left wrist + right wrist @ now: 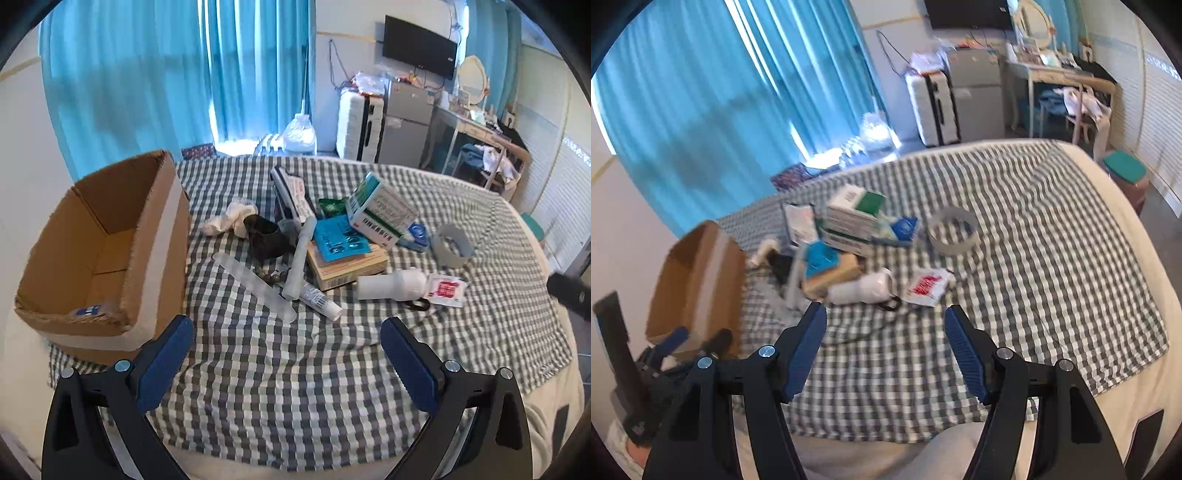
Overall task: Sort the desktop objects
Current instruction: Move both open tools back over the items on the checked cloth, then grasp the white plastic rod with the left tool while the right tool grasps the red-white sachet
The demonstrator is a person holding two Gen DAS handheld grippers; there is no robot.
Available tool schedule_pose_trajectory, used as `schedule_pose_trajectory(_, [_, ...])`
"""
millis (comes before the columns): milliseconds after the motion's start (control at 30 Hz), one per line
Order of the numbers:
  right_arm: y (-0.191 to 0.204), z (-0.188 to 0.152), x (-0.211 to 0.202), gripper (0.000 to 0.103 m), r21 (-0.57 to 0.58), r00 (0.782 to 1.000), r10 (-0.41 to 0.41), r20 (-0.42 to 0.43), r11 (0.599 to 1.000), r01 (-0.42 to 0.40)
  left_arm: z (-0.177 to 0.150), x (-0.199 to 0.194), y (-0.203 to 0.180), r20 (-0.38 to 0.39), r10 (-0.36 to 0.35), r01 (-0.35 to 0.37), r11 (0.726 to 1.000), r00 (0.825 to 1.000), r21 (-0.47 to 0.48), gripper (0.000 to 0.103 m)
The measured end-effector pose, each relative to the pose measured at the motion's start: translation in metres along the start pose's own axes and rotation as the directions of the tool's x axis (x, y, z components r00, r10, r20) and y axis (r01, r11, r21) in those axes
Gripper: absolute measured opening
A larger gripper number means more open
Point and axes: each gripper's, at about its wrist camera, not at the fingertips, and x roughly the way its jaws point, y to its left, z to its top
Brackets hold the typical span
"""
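- Left gripper (288, 328), black with blue pads: jaws spread wide, nothing between them, above the grey-and-white checked cloth (295, 387).
- Right gripper (885, 316), same build: jaws apart and empty over that cloth.
- Just beyond the left gripper's left finger stands an open brown cardboard box (110, 240).
- Ahead of both grippers, well apart, lies a heap: white plastic bottle (391, 284) on its side, small white tube (319, 300), flat tan carton (347, 264), green-and-white medicine carton (380, 214).
- Farther right, a grey tape ring (452, 245).
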Motion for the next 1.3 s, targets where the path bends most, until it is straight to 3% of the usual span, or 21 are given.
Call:
schedule_pose_trajectory(367, [-0.029,0.0,0.101,0.066,0.072,0.99,-0.041,-0.135,0.996,0.051,0.013,0.098,0.01,-0.086,0.0,0.0,1.0,0.996,-0.003,0.103])
schedule_pose_trajectory(467, [-0.037,0.007,0.128,0.058,0.102,0.986,-0.083,-0.148,0.99,0.098,0.019,0.122,0.011,-0.101,-0.003,0.003,1.0,0.995,0.001,0.103])
schedule_pose_trajectory(700, [-0.057,0.012,0.191,0.054,0.163,0.972,-0.094,-0.216,0.978,0.131,0.028,0.165,0.006,-0.138,0.021,-0.014,0.998,0.99,0.053,0.103])
schedule_pose_trajectory(867, [-0.062,0.013,0.2,0.053,0.178,0.975,-0.085,-0.206,0.976,0.122,0.03,0.179,0.012,-0.136,0.023,-0.017,0.999,0.99,0.042,0.103])
schedule_pose_trajectory(1033, [-0.052,0.011,0.199,0.035,0.132,0.974,-0.12,-0.193,0.98,0.147,0.028,0.183,0.016,-0.136,0.03,-0.025,0.999,0.99,0.036,0.102])
schedule_pose_trajectory(1100, [-0.046,0.01,0.194,0.025,0.109,0.975,-0.132,-0.176,0.982,0.153,0.029,0.175,0.015,-0.109,0.042,-0.037,0.998,0.993,0.05,0.094])
schedule_pose_trajectory(1200, [-0.035,0.006,0.18,0.016,0.059,0.98,-0.153,-0.126,0.985,0.161,0.033,0.169,0.017,-0.137,0.032,-0.026,0.998,0.99,0.051,0.082])
schedule_pose_trajectory(1267, [-0.027,0.003,0.177,0.015,0.032,0.983,-0.14,-0.116,0.989,0.144,0.036,0.167,0.018,-0.144,0.0,0.007,0.999,0.99,0.049,0.052])
schedule_pose_trajectory(1300, [-0.024,0.003,0.177,0.015,0.028,0.984,-0.132,-0.116,0.99,0.136,0.037,0.167,0.016,-0.15,-0.005,0.014,0.998,0.989,0.059,0.046])
